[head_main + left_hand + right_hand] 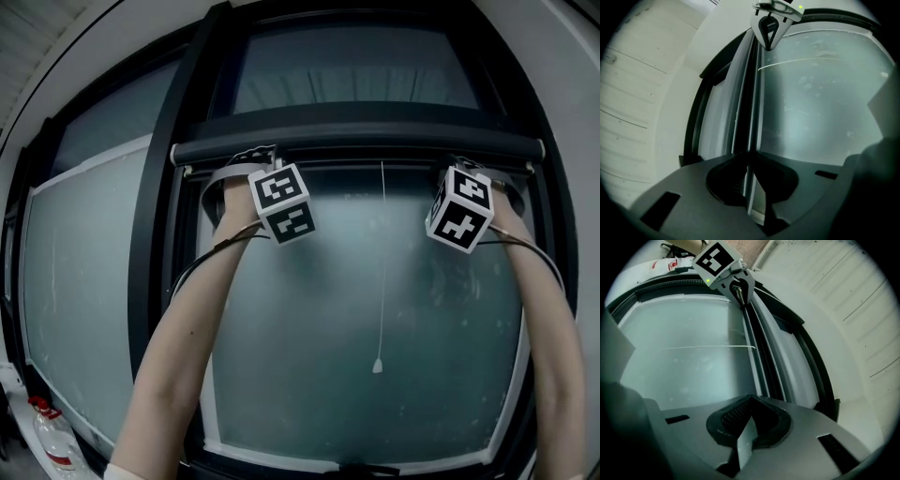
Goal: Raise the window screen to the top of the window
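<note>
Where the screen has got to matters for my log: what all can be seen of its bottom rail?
The bottom rail is a thin, flat, pale strip, metal or plastic by its look. It lies level across the window, close under the dark roller housing near the top. The left gripper is shut on its left end and the right gripper on its right end. A white cord with a small end weight hangs from about its middle.

Left gripper (251,176) and right gripper (469,180) at the window screen's pale edge (375,166) under a dark crossbar (356,145), pull cord (380,272) between
</note>
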`<state>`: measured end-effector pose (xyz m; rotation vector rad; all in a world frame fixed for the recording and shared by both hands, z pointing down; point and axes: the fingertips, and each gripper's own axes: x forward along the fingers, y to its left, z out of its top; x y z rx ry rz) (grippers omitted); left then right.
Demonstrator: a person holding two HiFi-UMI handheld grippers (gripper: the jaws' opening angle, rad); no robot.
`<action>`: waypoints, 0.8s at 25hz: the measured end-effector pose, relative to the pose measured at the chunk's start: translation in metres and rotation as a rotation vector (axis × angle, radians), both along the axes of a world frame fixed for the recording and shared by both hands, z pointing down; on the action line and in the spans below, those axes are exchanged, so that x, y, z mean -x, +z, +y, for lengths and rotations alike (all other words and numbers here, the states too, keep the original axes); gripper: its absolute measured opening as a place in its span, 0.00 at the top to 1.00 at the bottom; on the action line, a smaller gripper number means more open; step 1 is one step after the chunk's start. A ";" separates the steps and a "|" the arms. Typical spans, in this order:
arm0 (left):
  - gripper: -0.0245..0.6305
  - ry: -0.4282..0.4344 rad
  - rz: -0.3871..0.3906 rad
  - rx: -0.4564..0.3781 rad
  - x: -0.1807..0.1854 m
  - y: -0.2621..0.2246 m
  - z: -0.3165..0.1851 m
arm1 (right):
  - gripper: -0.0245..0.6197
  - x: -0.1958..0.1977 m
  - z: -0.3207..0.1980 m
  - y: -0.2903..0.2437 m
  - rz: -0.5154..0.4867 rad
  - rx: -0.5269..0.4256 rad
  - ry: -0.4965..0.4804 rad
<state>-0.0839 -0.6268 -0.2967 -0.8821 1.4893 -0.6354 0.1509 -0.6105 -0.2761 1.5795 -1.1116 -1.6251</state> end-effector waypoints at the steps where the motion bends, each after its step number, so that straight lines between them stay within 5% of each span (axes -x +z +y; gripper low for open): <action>1: 0.93 0.005 0.001 -0.012 0.000 0.001 0.002 | 0.95 0.001 0.002 -0.002 -0.001 -0.007 -0.003; 9: 0.93 0.100 0.018 0.034 -0.007 0.037 -0.002 | 0.95 0.013 0.016 0.008 0.024 -0.048 -0.039; 12: 0.93 0.230 0.110 0.068 -0.013 0.059 -0.001 | 0.95 0.017 0.030 0.021 -0.009 -0.085 -0.119; 20: 0.93 0.599 0.456 0.147 -0.038 0.151 0.030 | 0.95 0.013 0.073 0.107 -0.381 -0.079 -0.530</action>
